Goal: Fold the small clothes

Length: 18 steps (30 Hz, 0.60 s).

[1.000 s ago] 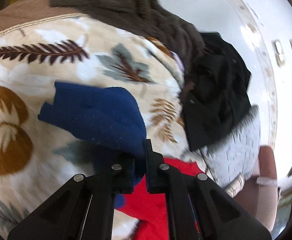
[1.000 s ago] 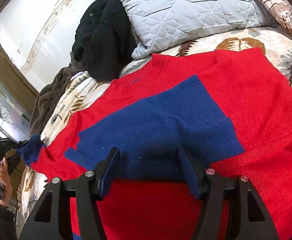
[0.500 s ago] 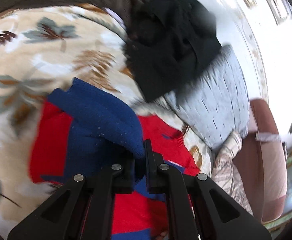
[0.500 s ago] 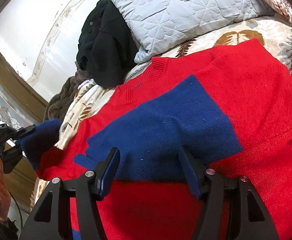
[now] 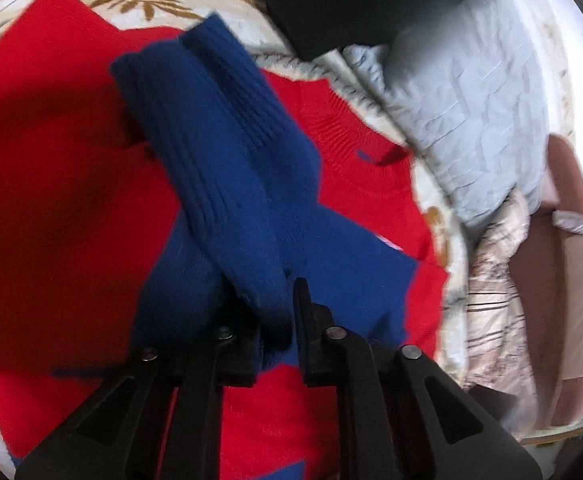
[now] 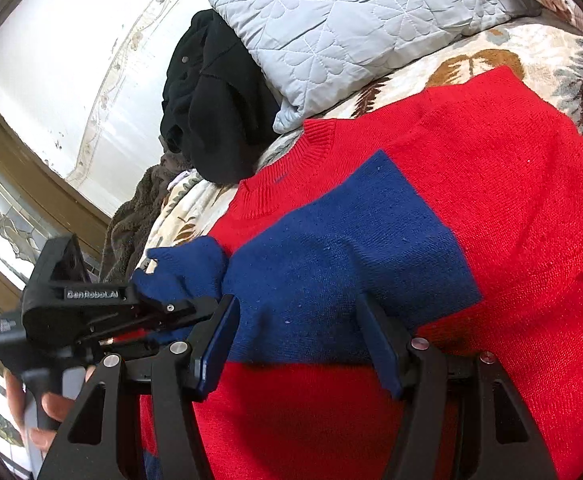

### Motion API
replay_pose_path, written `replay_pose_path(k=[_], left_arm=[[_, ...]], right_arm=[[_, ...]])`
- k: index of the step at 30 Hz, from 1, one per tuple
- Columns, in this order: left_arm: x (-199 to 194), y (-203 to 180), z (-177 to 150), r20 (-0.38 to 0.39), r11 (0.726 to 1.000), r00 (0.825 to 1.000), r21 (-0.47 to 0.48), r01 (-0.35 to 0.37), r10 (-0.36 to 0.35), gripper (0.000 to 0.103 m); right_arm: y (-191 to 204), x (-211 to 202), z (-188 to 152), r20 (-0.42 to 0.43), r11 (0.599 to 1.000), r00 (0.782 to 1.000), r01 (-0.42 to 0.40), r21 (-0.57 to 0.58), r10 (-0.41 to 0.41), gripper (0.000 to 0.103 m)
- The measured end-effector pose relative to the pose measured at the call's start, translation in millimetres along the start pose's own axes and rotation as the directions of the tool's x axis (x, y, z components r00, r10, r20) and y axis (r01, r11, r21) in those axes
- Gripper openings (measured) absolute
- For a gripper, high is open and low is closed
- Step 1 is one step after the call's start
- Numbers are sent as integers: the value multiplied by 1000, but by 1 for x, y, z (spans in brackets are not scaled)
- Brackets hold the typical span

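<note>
Sweater [image 6: 471,208], red knit with blue sleeves, lies flat and face-up on a bed covered by a cream leaf-print blanket [image 6: 503,52]. Its ribbed neckline [image 6: 315,148] points toward the pillow end. One blue sleeve [image 6: 351,264] is already folded across the chest and rests there.

The other sleeve's blue ribbed cuff [image 5: 219,160] hangs in the air above the red body, raised over the chest. It sits between the fingers of the left gripper [image 5: 281,320], whose jaws are narrow but opening at this moment; the cuff still fills the gap between them and does not yet look dropped. In the right wrist view the same gripper [image 6: 159,312] appears at the sweater's left edge, held by a person's hand [image 6: 47,404].

The right gripper [image 6: 303,340] hovers low over the folded sleeve with its jaws about halfway apart, holding nothing; whether its tips touch the knit cannot be told.

To do this step well, the cuff probably should be lowered until it lies on the chest before the jaws finish parting, so the sleeve lands straight across rather than slumping into a bunch. Laying it parallel to the first sleeve would keep the fold tidy. The knit looks soft and thick, likely to cling to the pads, so a slow withdrawal seems wise.

Beyond the sweater sit a pale grey quilted pillow [image 6: 351,20], a heap of black clothing [image 6: 211,96] and a brown fuzzy throw [image 6: 139,216] near the wall
</note>
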<state>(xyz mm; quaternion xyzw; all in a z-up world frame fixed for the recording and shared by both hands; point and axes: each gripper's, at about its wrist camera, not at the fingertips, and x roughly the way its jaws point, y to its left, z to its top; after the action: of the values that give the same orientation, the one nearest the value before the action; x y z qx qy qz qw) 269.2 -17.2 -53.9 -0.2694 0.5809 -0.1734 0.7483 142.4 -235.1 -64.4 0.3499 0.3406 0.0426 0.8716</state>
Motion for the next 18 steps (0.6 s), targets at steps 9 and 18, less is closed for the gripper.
replay_pose_path(k=[9, 18], left_arm=[[-91, 81, -38, 214, 983, 970, -121, 142, -114, 57], [-78, 117, -27, 203, 921, 958, -294, 255, -201, 57]], right_arm=[[18, 5, 6, -62, 993, 993, 97, -63, -101, 65], [135, 38, -6, -111, 866, 980, 88, -493, -163, 69]])
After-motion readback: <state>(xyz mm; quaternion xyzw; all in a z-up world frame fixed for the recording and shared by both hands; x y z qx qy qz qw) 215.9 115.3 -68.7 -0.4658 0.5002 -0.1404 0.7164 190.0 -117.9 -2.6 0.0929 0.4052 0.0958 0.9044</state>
